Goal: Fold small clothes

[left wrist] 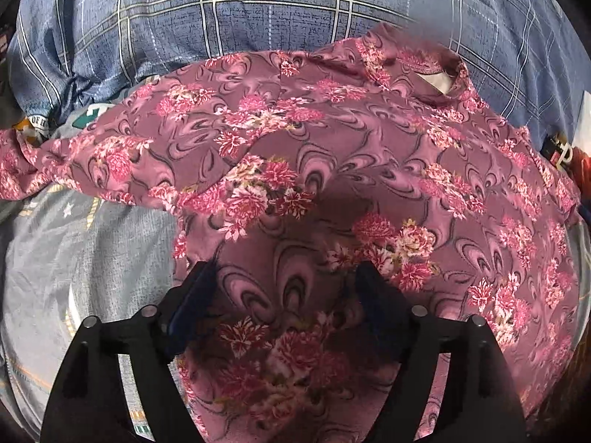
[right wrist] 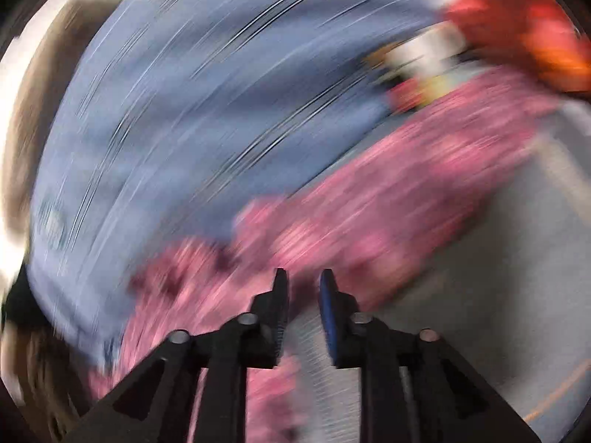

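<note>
Blue plaid bedding (left wrist: 258, 3) under floral garment (left wrist: 332, 155): left gripper (left wrist: 284, 277) spread wide above cloth, right gripper (right wrist: 303, 284) slightly parted, empty; pinch edges squarely.

The left gripper (left wrist: 284, 277) is a matte black plastic frame whose two angular arms spread towards the near corners, each carrying two round grey metal pins at its joints. Its fingers (left wrist: 194, 295) wear dark blue pads on their inner faces. The right gripper (right wrist: 303, 280) has the same black arms and grey pins; its right finger (right wrist: 328, 313) bears a brighter blue pad with a ribbed edge.
</note>
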### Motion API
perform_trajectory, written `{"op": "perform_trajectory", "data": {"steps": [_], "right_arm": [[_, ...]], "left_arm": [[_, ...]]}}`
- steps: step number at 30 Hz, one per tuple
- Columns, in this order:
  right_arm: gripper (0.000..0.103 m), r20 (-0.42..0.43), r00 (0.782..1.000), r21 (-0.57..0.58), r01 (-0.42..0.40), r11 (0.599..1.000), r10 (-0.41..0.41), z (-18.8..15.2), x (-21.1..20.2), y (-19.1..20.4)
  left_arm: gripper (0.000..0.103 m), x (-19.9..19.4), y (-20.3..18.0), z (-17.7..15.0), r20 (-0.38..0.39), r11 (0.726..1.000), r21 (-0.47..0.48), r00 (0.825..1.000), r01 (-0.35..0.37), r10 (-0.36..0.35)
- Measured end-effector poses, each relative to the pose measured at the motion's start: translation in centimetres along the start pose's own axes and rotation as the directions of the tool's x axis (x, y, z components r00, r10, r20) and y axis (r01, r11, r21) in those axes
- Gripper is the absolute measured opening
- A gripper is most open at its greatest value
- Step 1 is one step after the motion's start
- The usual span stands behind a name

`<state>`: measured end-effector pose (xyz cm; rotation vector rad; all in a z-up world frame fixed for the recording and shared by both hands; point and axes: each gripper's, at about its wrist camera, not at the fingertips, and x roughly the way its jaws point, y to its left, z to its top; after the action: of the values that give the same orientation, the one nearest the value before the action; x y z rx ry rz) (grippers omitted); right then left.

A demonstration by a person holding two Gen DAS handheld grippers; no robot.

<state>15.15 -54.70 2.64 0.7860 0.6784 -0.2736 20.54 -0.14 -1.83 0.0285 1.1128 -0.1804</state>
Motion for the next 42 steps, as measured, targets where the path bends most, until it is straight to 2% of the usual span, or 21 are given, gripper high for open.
{"op": "perform_trajectory", "data": {"steps": [2, 5, 6, 8, 11, 13, 15, 16, 17, 18, 20, 23, 25, 28, 30, 33, 35, 36, 38, 42], "right_arm": [[0.028, 0.058, 0.995, 0.091, 0.078, 0.993, -0.083, 3.1, -1.4, -4.5], [0.032, 0.072, 0.980, 0.236, 0.165, 0.958, -0.187, 6.8, -1.5, -11.4], [0.036, 0.063, 0.981, 0.263, 0.161, 0.951, -0.183, 7.5, -1.0, -12.8], [0.036, 0.041, 0.986, 0.295, 0.142, 0.945, -0.161, 8.4, 0.8, -14.0], [0.037, 0.074, 0.980, 0.282, 0.156, 0.947, -0.184, 9.1, 3.1, -13.8], [0.046, 0.105, 0.979, 0.272, 0.140, 0.952, -0.174, 10.0, 4.4, -13.6], [0.048, 0.122, 0.974, 0.247, 0.157, 0.956, -0.191, 11.2, 5.2, -12.6], [0.043, 0.117, 0.971, 0.219, 0.179, 0.959, -0.208, 12.1, 5.2, -11.5], [0.019, 0.105, 0.966, 0.172, 0.216, 0.961, -0.236, 12.3, 5.8, -10.4], [0.009, 0.097, 0.961, 0.119, 0.245, 0.962, -0.257, 12.6, 6.2, -9.4], [0.009, 0.127, 0.956, 0.047, 0.260, 0.964, -0.264, 13.2, 5.4, -7.9], [0.009, 0.207, 0.953, 0.004, 0.226, 0.974, -0.222, 14.7, 1.9, -6.2], [0.009, 0.278, 0.936, -0.028, 0.231, 0.973, -0.215, 16.4, -0.5, -5.3], [0.009, 0.330, 0.913, -0.067, 0.277, 0.958, -0.241, 18.6, -2.9, -4.7], [0.008, 0.322, 0.910, -0.085, 0.302, 0.950, -0.261, 19.6, -3.0, -4.7], [0.008, 0.306, 0.907, -0.090, 0.329, 0.940, -0.289, 19.7, -1.9, -4.8], [0.009, 0.292, 0.914, -0.079, 0.316, 0.945, -0.281, 18.6, -3.0, -5.3], [0.009, 0.285, 0.916, -0.078, 0.317, 0.945, -0.283, 18.2, -2.9, -5.4], [0.009, 0.275, 0.918, -0.092, 0.320, 0.943, -0.285, 17.4, -2.7, -5.1], [0.009, 0.262, 0.928, -0.123, 0.304, 0.945, -0.265, 16.3, -2.3, -3.4]], "left_arm": [[0.084, 0.1, 0.1, 0.0, -0.001, 1.000, -0.009, 1.000, 0.008, -0.008], [0.088, 0.2, -0.6, -0.2, 0.013, 1.000, 0.003, 1.000, -0.012, 0.012], [0.090, 0.2, -0.6, -0.3, 0.018, 1.000, 0.001, 1.000, -0.013, 0.013], [0.092, 0.3, -0.7, -0.2, 0.030, 1.000, -0.007, 0.999, -0.011, 0.012], [0.095, 0.5, -1.0, -0.4, 0.046, 1.000, -0.004, 0.999, -0.018, 0.018], [0.096, 0.6, -1.0, -0.3, 0.049, 1.000, -0.003, 0.999, -0.016, 0.016], [0.098, 0.6, -0.9, -0.3, 0.050, 1.000, -0.003, 0.999, -0.015, 0.015], [0.098, 0.6, -0.9, -0.4, 0.052, 1.000, -0.002, 0.999, -0.015, 0.016], [0.100, 0.7, -1.0, -0.4, 0.053, 1.000, -0.001, 0.998, -0.017, 0.017], [0.101, 0.7, -1.0, -0.3, 0.053, 1.000, -0.001, 0.998, -0.018, 0.018], [0.102, 0.8, -1.0, -0.2, 0.047, 1.000, -0.006, 0.999, -0.019, 0.019], [0.101, 0.8, -1.0, 0.4, 0.016, 1.000, -0.020, 1.000, -0.022, 0.022], [0.096, 0.5, -1.0, 1.0, 0.000, 0.999, -0.036, 1.000, 0.011, -0.011], [0.094, -0.7, -1.5, 2.1, 0.038, 0.996, -0.051, 0.997, 0.070, -0.068], [0.094, -0.9, -2.2, 2.7, 0.054, 0.995, -0.049, 0.995, 0.084, -0.081], [0.094, 0.7, -3.1, 3.5, 0.026, 0.995, -0.055, 0.996, 0.089, -0.087], [0.094, 2.2, -3.5, 3.7, -0.008, 0.996, -0.058, 0.998, 0.067, -0.068], [0.095, 2.3, -3.9, 3.7, 0.014, 0.999, -0.032, 0.999, 0.035, -0.035], [0.095, 2.6, -4.4, 3.7, 0.014, 1.000, -0.003, 1.000, 0.015, -0.015], [0.095, 2.5, -4.1, 4.0, 0.012, 0.999, -0.014, 0.999, 0.047, -0.047]]}}
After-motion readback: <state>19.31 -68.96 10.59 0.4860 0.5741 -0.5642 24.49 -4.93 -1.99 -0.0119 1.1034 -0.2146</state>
